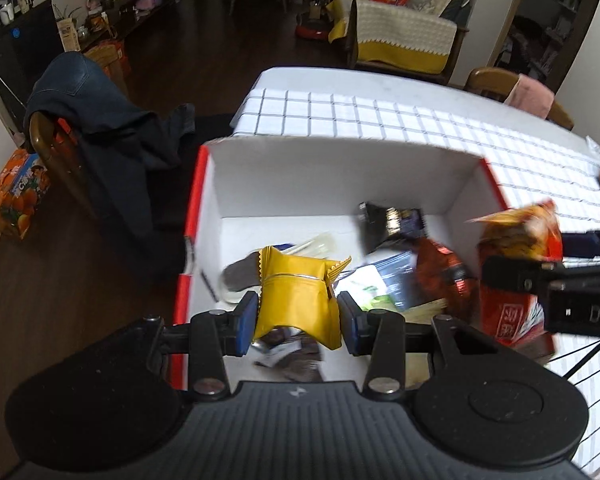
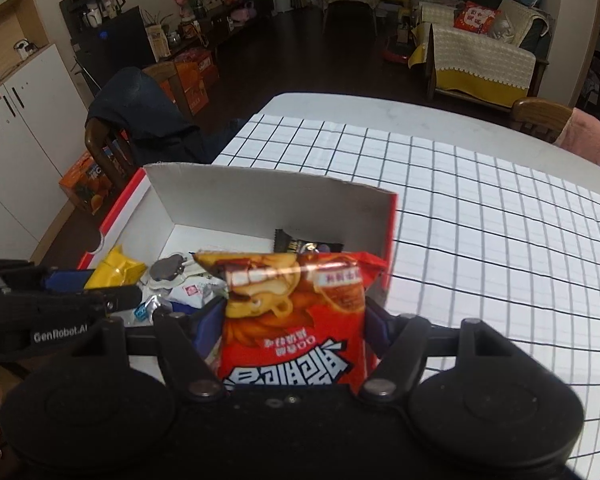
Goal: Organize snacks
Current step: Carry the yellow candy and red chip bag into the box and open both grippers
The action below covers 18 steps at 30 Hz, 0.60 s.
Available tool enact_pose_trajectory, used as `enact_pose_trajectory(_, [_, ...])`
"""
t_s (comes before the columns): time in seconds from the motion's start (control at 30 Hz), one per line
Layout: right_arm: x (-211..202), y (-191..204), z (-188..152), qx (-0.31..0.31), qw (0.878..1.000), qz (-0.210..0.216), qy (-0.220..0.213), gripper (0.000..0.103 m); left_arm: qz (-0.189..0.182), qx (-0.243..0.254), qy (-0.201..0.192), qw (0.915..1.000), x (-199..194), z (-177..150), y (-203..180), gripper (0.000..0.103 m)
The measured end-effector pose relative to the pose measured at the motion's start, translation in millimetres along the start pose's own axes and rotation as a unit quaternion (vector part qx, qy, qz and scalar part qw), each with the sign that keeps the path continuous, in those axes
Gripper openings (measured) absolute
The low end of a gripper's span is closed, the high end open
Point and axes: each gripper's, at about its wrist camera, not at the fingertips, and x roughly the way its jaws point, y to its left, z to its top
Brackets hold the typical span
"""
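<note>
Two grippers are seen, each closed on one packet. A yellow snack packet [image 1: 296,300] is clamped between the blue pads of the left gripper [image 1: 298,316] above the open white box [image 1: 332,172]. A red snack bag [image 2: 296,320] is pinched by the right gripper [image 2: 296,332], at about three o'clock from the left one. Perhaps five or six loose packets, among them one dark wrapper [image 1: 392,220], are blurred inside the box. The box is set on a grid-patterned tablecloth [image 2: 480,220]. A sofa [image 1: 404,36] is seen at one o'clock, and a chair draped with dark clothing [image 1: 100,120] at ten.
</note>
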Motion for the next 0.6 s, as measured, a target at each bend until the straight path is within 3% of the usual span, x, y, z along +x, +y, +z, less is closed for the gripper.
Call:
enact_pose_trajectory(0.13, [23,14,6,-0.017,1.000,0.002,0.019,0.060,0.008,0.015,0.011,0.9998,17,-1,7,0.042])
enact_pose_trajectory(0.3, [42,24,2,-0.034,0.999,-0.010,0.037,0.059,0.005,0.044,0.018,0.9989,28,-7,4,0.042])
enact_pose_trajectory(0.6, [39,19,-3,-0.017,0.999,-0.006,0.034,0.063,0.014,0.081,0.043,0.9956,47,-13,-10,0.046])
